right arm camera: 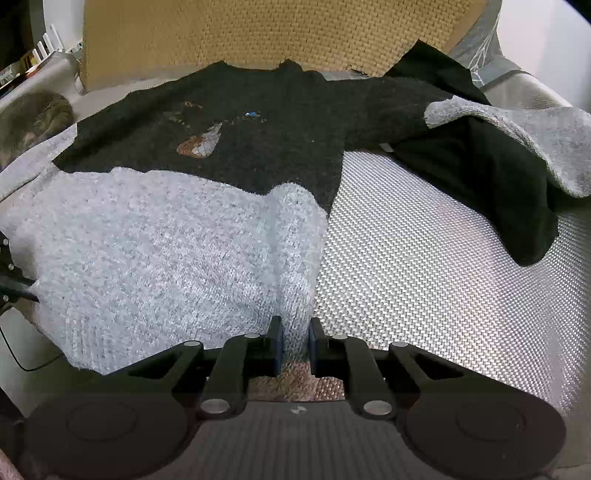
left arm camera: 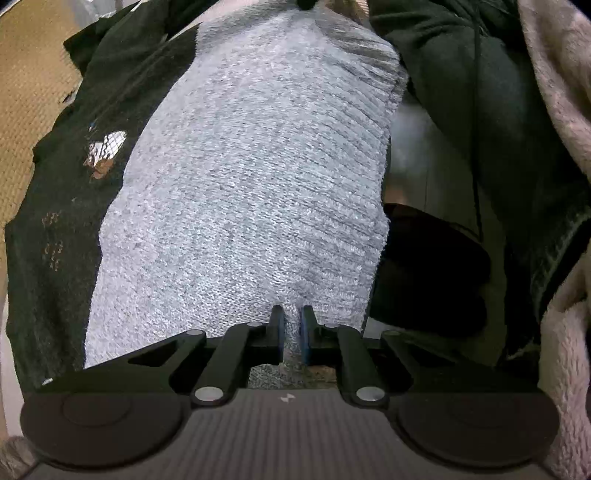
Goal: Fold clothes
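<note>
A knit sweater with a dark top and a light grey lower half lies spread on the surface. In the left wrist view its grey part (left arm camera: 251, 177) fills the middle, and my left gripper (left arm camera: 291, 328) is shut on the hem. Seen from the right wrist, the grey lower half (right arm camera: 159, 251) lies front left, the dark chest with a small embroidered figure (right arm camera: 199, 144) behind it. My right gripper (right arm camera: 295, 339) is shut on the grey hem's right corner. One sleeve with a grey cuff (right arm camera: 517, 133) stretches to the right.
A silver woven mat (right arm camera: 424, 258) covers the surface on the right, and a tan woven mat (right arm camera: 258, 33) lies behind the sweater. A fluffy pink garment (left arm camera: 554, 110) and dark clothing (left arm camera: 461, 74) hang at the right of the left wrist view. A furry grey thing (right arm camera: 33, 118) sits far left.
</note>
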`<move>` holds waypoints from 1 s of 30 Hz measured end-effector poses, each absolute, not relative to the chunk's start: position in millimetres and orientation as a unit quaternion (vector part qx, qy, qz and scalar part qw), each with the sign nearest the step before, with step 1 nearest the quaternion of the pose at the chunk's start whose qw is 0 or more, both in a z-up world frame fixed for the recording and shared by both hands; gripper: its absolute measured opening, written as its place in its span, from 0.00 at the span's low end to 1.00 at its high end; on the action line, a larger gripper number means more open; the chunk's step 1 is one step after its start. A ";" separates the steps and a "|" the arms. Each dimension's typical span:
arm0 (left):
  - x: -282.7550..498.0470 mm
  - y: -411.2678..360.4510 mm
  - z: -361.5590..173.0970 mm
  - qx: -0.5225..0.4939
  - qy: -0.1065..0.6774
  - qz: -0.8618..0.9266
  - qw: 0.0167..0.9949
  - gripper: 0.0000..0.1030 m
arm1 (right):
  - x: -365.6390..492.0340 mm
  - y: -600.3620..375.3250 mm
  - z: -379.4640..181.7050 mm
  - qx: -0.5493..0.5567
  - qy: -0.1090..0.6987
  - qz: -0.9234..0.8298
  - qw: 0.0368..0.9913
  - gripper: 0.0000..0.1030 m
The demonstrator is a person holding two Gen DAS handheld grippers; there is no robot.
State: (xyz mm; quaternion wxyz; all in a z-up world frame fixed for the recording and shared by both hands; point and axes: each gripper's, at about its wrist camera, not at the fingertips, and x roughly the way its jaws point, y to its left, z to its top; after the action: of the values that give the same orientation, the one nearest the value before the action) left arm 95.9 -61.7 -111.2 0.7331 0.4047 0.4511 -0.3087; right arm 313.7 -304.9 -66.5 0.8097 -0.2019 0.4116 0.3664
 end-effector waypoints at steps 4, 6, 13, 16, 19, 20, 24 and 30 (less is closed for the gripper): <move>99.3 -56.7 -101.1 0.378 0.457 -0.316 0.740 0.28 | 313.7 -305.6 -61.8 -0.204 0.401 0.371 0.812 0.23; 100.3 -54.7 -91.0 0.354 0.454 -0.324 0.751 0.30 | 313.0 -311.7 -56.3 -0.194 0.395 0.374 0.816 0.25; 135.1 -42.8 -56.4 0.250 0.413 -0.267 0.834 0.51 | 326.0 -341.4 -37.9 -0.108 0.363 0.364 0.851 0.36; 158.4 -39.4 -55.1 0.212 0.397 -0.214 0.867 0.54 | 332.6 -346.9 -37.3 -0.092 0.353 0.343 0.866 0.36; 176.9 -40.9 -59.8 0.183 0.378 -0.165 0.892 0.57 | 341.1 -355.5 -33.2 -0.074 0.334 0.319 0.884 0.36; 181.9 -41.9 -61.4 0.173 0.371 -0.154 0.899 0.58 | 343.9 -358.4 -31.9 -0.068 0.327 0.311 0.890 0.36; 200.0 -47.2 -73.3 0.145 0.352 -0.117 0.917 0.65 | 355.3 -369.8 -26.5 -0.045 0.301 0.278 0.911 0.36; 217.7 -49.5 -104.5 0.131 0.321 -0.046 0.937 0.66 | 380.4 -396.5 -17.8 0.005 0.269 0.219 0.938 0.36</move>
State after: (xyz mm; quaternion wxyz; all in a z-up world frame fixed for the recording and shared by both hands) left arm 217.7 -49.5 -104.5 0.9369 0.1312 0.3206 -0.0463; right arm 380.4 -396.5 -17.8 0.9380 0.0048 0.2689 0.2185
